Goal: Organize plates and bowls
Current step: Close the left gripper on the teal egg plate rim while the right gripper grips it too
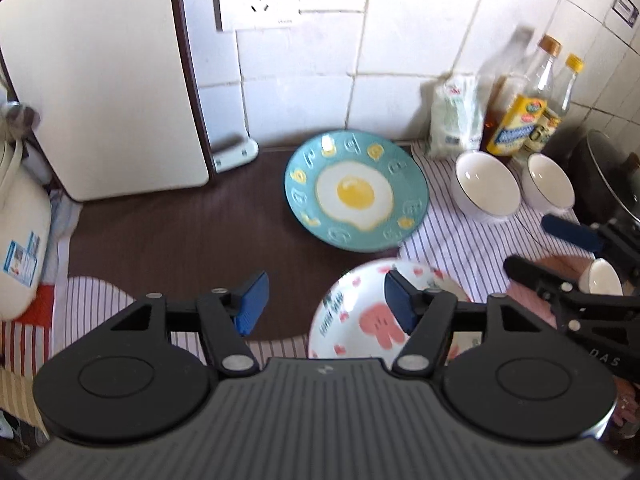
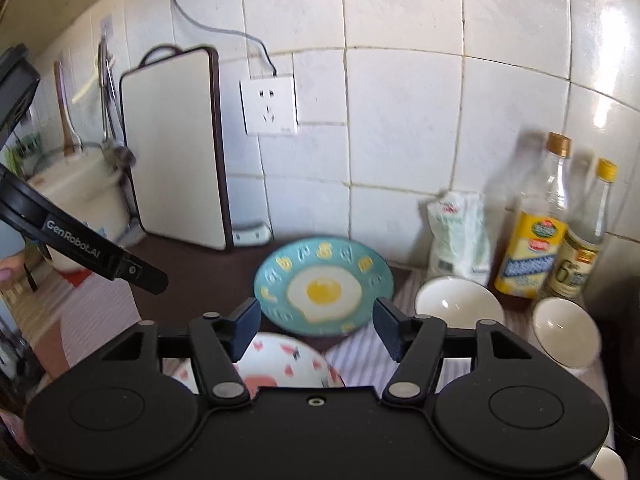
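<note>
A teal plate with a fried-egg picture [image 1: 356, 191] lies on the dark counter near the wall; it also shows in the right wrist view [image 2: 323, 286]. A white bowl with pink prints [image 1: 360, 316] sits nearer, under my left gripper's right finger, and shows in the right wrist view [image 2: 280, 364]. Two white bowls [image 1: 486, 188] [image 1: 550, 180] stand on the striped cloth to the right. My left gripper [image 1: 326, 306] is open and empty above the counter. My right gripper [image 2: 316, 330] is open and empty, above the near edge of the teal plate; it also shows in the left wrist view [image 1: 552, 248].
A white cutting board [image 1: 104, 80] leans on the wall at the left. Bottles [image 1: 528, 112] and a white bag [image 1: 456, 120] stand at the back right. A dark pot [image 1: 612, 184] is at the far right, a white cup [image 1: 600, 278] nearer. A rice cooker [image 2: 80, 196] stands far left.
</note>
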Demonstrator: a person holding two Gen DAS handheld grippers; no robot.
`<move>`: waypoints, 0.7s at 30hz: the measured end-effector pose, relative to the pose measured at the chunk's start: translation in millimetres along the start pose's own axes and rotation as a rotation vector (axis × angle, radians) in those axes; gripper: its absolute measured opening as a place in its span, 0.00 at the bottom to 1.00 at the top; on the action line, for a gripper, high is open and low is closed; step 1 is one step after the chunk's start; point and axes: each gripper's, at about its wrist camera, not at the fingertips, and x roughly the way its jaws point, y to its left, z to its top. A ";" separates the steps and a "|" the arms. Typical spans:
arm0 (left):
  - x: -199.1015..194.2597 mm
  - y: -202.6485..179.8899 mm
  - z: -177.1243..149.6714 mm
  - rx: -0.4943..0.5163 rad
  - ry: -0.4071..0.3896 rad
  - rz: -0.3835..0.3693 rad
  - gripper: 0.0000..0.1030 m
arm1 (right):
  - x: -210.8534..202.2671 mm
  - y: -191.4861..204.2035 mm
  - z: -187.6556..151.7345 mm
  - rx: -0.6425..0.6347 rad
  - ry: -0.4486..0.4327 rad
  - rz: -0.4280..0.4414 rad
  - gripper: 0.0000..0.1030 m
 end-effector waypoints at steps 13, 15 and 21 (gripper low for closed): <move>129.7 58.1 51.0 -0.115 -0.004 -0.048 0.74 | 114.4 -48.8 -40.6 0.370 0.108 0.055 0.67; 148.1 61.9 55.5 -0.092 -0.009 -0.024 0.73 | 128.8 -54.9 -43.4 0.411 0.125 0.054 0.67; 190.7 66.6 60.6 -0.052 -0.062 -0.102 0.71 | 161.6 -69.6 -44.7 0.507 0.157 0.050 0.67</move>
